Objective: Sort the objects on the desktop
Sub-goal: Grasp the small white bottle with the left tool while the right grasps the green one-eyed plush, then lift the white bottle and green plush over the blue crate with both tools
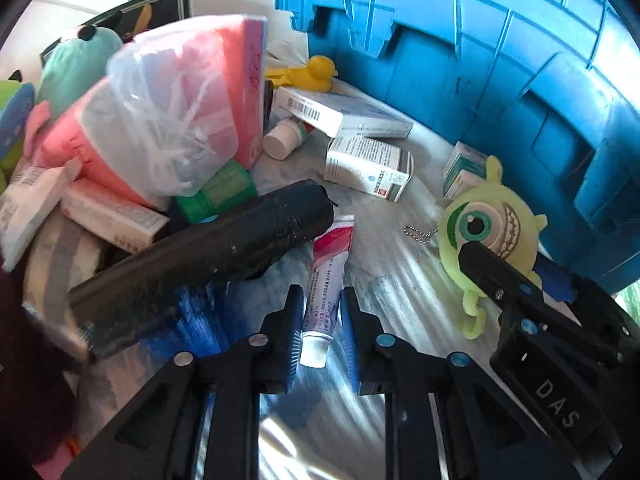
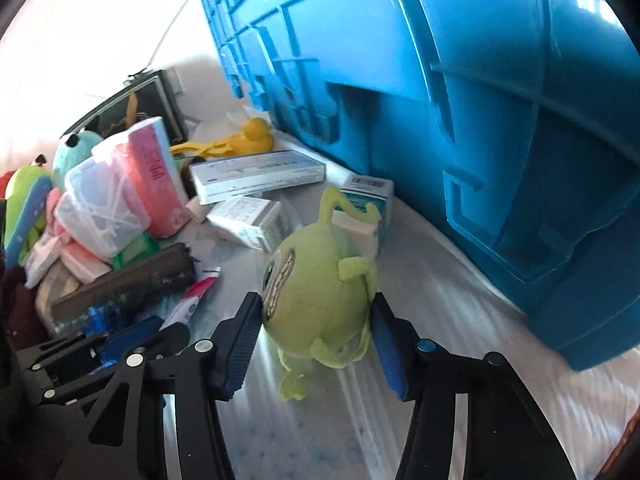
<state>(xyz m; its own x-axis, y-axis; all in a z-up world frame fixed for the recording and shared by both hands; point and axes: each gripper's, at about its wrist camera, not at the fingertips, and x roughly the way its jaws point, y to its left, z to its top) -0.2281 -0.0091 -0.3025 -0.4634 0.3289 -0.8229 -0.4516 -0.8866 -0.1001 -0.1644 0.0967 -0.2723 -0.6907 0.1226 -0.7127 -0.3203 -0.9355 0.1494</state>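
Note:
My left gripper (image 1: 320, 324) is shut on a white tube of toothpaste (image 1: 326, 280) with a red end, holding it near its cap. My right gripper (image 2: 316, 320) is shut on a green one-eyed plush toy (image 2: 316, 300), which also shows in the left wrist view (image 1: 486, 232) with the right gripper's fingers (image 1: 492, 272) on it. A large blue plastic crate (image 2: 460, 120) stands just right of both; it fills the upper right of the left wrist view (image 1: 460, 60).
A pile on the left holds a black brush with blue bristles (image 1: 208, 256), a pink pack (image 1: 168, 120) under a clear bag, a green bottle (image 1: 220, 192), white medicine boxes (image 1: 368, 164), a white pill bottle (image 1: 284, 138), a yellow duck toy (image 1: 312, 72) and plush toys (image 1: 72, 68).

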